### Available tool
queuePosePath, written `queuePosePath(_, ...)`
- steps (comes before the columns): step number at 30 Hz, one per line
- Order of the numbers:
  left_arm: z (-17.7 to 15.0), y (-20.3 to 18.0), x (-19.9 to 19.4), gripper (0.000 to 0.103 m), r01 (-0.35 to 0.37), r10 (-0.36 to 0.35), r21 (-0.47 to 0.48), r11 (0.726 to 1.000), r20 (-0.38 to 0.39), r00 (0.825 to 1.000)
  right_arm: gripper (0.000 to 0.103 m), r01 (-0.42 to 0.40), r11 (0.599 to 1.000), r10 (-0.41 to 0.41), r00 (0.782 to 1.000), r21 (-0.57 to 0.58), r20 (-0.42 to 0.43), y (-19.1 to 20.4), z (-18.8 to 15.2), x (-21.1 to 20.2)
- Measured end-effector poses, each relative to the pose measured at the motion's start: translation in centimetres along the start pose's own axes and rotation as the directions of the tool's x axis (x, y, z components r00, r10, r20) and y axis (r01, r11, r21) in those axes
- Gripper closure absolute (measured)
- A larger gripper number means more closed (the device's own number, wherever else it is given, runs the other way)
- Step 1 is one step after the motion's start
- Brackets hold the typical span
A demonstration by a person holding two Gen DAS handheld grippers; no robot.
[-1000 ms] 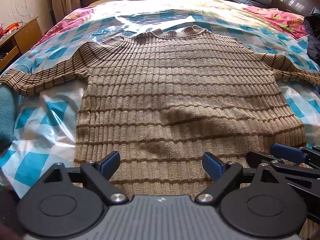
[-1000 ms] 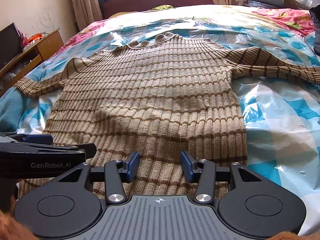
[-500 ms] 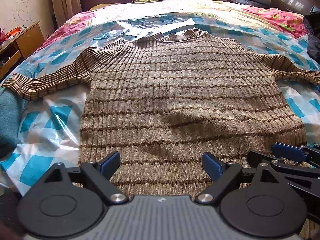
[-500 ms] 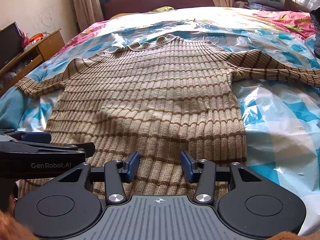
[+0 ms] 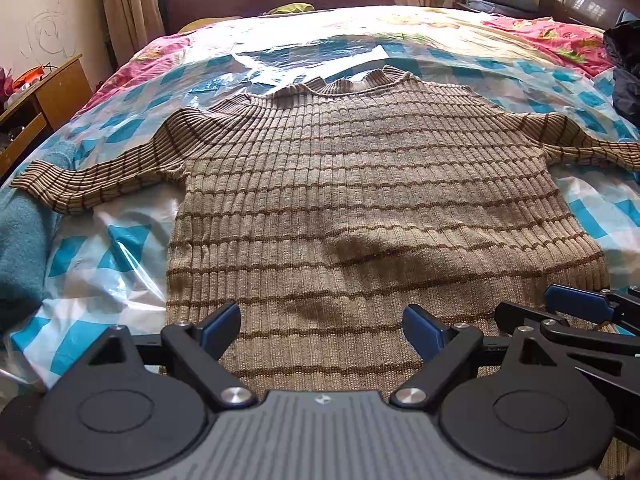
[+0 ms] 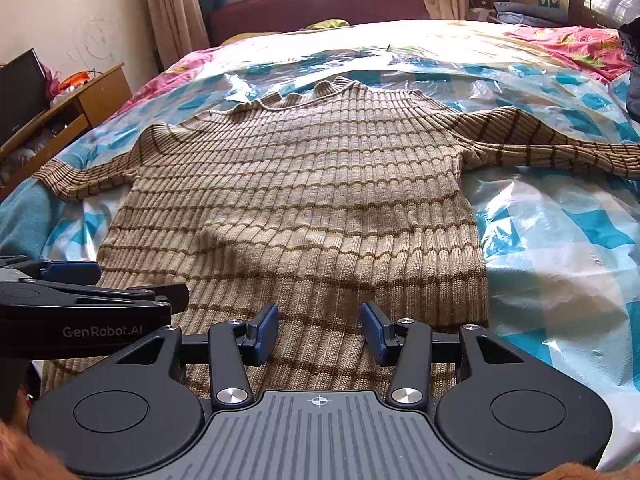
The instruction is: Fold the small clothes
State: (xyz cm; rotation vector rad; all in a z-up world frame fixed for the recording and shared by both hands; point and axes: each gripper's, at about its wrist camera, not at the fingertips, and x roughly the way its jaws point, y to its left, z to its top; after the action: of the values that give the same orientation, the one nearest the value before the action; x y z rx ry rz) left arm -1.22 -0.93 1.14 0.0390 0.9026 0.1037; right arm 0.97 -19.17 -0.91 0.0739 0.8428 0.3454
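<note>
The sweater (image 5: 360, 200), a tan ribbed knit with thin brown stripes, was seen spread flat and face-up on a blue-checked plastic sheet (image 5: 112, 256) laid over the bed (image 6: 560, 40), collar toward the headboard and both sleeves stretched out to the sides. The left gripper (image 5: 322, 326) was held above the hem near its middle, its jaws set wide apart with nothing between them. The right gripper (image 6: 319, 334) was poised over the hem toward the garment's right side, its jaws parted about halfway and likewise empty; no contact with the cloth could be made out.

The knit was judged to be soft, light and limp, with enough stretch that it would sag and drape once lifted, not hold a shape. The plastic beneath looked slick, so some sliding was to be expected if the cloth was dragged. The thicker ribbed edges were judged the best places to be pinched: the hem corners, the left cuff (image 5: 36, 178), or the shoulder seams. A shallow pinch of the top layer alone might leave the back layer behind.
</note>
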Motion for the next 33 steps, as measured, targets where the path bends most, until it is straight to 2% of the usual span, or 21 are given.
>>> queuePosePath(33, 1.8, -2.5, -3.2, 0.015, -0.067, 0.062, 0.070, 0.995, 0.071, 0.996, 0.057, -0.029, 0.998, 0.025, 0.997, 0.059, 0.077, -1.7, 0.8, -2.5)
